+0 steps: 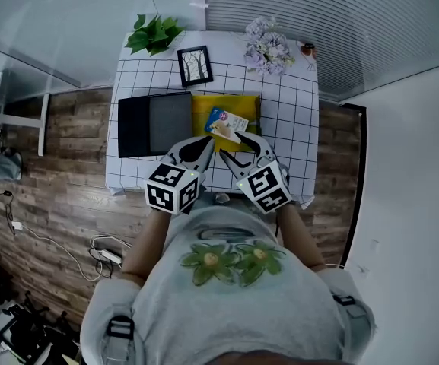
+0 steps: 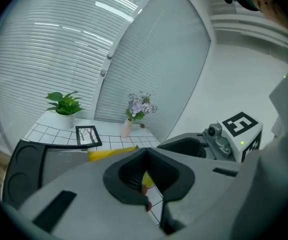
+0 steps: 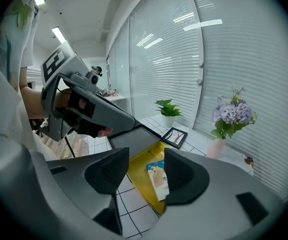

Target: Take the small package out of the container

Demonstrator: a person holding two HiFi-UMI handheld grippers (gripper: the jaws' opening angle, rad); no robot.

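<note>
The small blue-and-white package (image 1: 225, 122) (image 3: 158, 180) lies flat on a yellow pouch (image 1: 204, 106) (image 3: 140, 166) in the middle of the grid-patterned table. To its left sits the dark container (image 1: 154, 122) (image 3: 131, 140), lying open with a black lid and a grey inside. My right gripper (image 1: 240, 144) (image 3: 146, 173) is open just short of the package's near corner, pads not pressing on it. My left gripper (image 1: 199, 143) (image 2: 146, 198) hovers beside it over the table's front, jaws together with nothing clearly between them.
Along the back of the table (image 1: 295, 120) stand a potted plant (image 1: 154, 33), a framed picture (image 1: 195, 65) and a vase of lilac flowers (image 1: 267, 50). The table's front edge runs just under both grippers. Wood floor with cables lies to the left.
</note>
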